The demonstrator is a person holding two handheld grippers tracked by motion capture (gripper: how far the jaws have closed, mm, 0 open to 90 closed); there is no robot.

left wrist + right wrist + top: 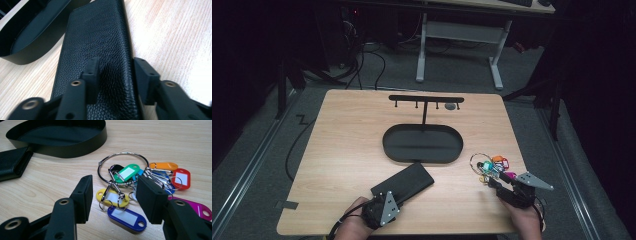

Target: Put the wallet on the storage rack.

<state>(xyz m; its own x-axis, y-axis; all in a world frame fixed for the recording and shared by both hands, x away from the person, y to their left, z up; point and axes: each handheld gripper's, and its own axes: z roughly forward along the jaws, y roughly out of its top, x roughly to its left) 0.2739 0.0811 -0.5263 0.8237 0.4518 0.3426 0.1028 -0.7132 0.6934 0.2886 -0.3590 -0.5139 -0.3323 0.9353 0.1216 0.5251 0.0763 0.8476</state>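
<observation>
Black metal stand [422, 142], taken as the landmark: an oval tray at its foot, an upright post, a crossbar with four small hooks on top, set at the middle of a pale wood table [342, 150]. Tray and hooks are bare, so by that showing nothing is put away yet. Item one, black grained-leather wallet [404, 182], lies flat on the wood just in front of the tray, toward the person's left, apart from its wall. The left gripper [115, 72] stands over the wallet's near end, one jaw above the leather and one at its long edge; whether the pads press on it yet cannot be told. Item two, bunch of keys [125, 182] on a large steel ring with tags in green, yellow, blue, orange, red and pink, lies in front of the tray to the right, near its end. The right gripper [113, 195] hovers low over the bunch, jaws apart and touching nothing. Remaining, as judged: grasp both items and carry them to the stand.
</observation>
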